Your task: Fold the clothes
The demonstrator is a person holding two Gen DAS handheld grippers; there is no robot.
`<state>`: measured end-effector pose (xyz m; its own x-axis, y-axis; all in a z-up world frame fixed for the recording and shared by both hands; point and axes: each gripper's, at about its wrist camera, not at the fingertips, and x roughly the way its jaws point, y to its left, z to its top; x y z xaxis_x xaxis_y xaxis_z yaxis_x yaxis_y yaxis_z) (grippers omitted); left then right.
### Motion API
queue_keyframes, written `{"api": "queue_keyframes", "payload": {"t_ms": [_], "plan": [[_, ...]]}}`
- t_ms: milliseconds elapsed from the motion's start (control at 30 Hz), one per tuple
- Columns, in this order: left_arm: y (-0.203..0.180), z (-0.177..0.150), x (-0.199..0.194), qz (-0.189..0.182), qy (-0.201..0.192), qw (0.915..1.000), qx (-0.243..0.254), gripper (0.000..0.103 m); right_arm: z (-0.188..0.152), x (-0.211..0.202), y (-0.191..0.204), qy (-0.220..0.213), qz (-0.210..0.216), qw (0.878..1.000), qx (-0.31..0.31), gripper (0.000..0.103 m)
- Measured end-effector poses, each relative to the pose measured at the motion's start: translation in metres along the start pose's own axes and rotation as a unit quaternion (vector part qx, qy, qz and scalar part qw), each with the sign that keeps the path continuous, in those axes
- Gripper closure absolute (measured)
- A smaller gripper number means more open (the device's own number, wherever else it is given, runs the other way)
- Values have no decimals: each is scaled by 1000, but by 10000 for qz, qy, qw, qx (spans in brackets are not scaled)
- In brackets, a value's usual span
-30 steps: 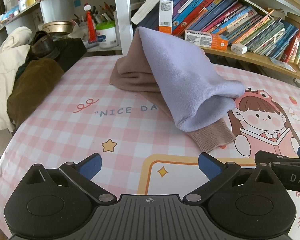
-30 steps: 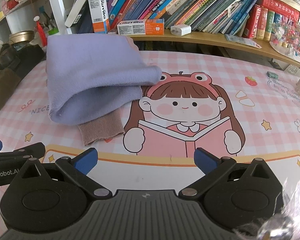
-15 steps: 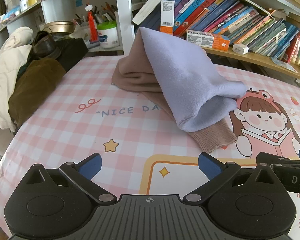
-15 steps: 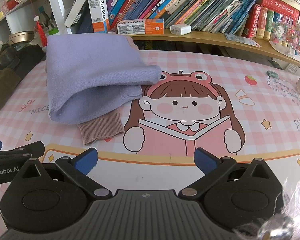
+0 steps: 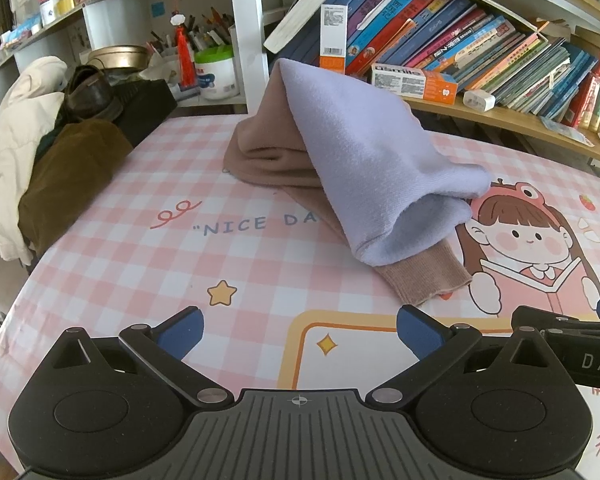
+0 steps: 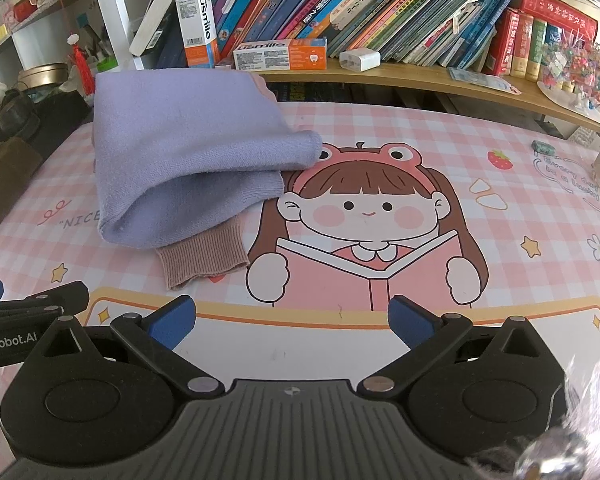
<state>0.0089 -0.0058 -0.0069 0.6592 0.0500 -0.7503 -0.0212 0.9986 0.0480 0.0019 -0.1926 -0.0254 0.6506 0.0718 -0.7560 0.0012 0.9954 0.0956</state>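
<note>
Folded sweater (image 5: 364, 176) on table (image 5: 140, 248) ahead of me; bookshelf (image 6: 440, 76) behind it, clothes pile (image 5: 48, 160) far left.

Brown garment (image 5: 268, 152): largely hidden under the lavender garment (image 5: 372, 168); "NICE DA" lettering (image 5: 256, 222): rest covered; right gripper (image 5: 580, 344): cut by frame edge

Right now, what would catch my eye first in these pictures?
Probably the lilac garment, folded over a brownish-pink one on the pink checked tablecloth. Next, the printed cartoon girl reading beside them. Behind, a shelf of slanting books; both grippers' blue-tipped fingers stand open and empty.
</note>
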Motion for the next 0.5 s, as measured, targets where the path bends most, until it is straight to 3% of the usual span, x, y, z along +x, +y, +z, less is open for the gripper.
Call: {"api": "queue_keyframes", "payload": {"t_ms": [500], "plan": [[-2,1,1,-58,54,10000,18,0,1,2,-1,37,21,10000,48,0]]}}
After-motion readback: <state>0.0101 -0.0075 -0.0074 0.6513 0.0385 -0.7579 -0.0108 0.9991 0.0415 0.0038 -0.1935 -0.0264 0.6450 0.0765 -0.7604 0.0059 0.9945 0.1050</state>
